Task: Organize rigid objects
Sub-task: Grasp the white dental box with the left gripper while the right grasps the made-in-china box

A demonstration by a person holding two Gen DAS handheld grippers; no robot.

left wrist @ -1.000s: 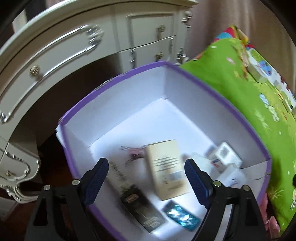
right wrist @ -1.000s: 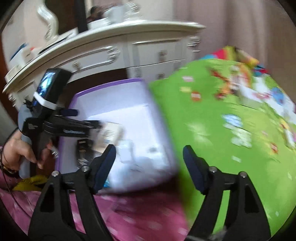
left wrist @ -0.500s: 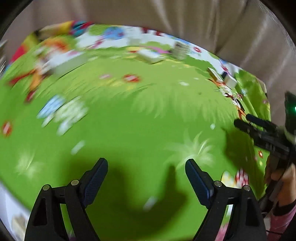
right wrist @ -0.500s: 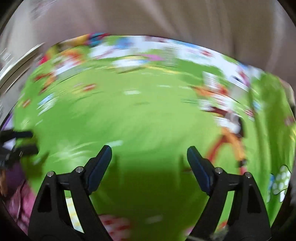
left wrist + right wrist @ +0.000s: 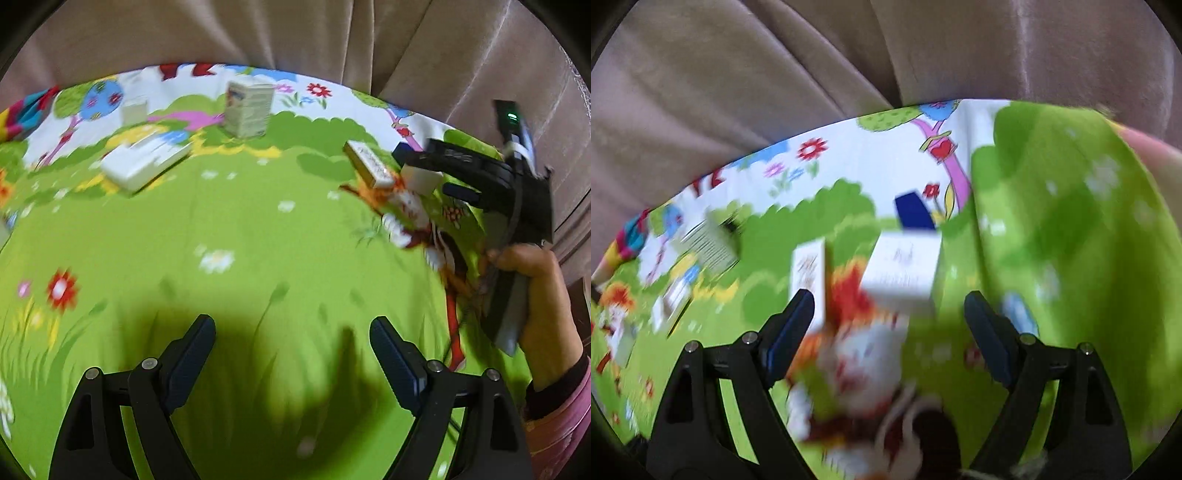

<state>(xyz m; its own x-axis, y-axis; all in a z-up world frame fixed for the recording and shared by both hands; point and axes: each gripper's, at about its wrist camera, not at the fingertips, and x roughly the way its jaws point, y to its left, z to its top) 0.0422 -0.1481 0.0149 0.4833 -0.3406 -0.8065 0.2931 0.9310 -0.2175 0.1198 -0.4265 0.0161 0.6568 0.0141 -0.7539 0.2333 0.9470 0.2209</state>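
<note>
Moved: both views swung off purple box onto green mat (image 5: 258, 229).
L gripper (image 5: 291, 354): released, above mat.
R gripper (image 5: 888, 325): released, near white box (image 5: 901, 273).

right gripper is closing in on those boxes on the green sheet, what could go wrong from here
1. The white box sits close against the tall printed box and the dark blue box; the open right gripper could knock a neighbour.
2. The green sheet looks soft, so the upright carton may topple if jolted.
</note>
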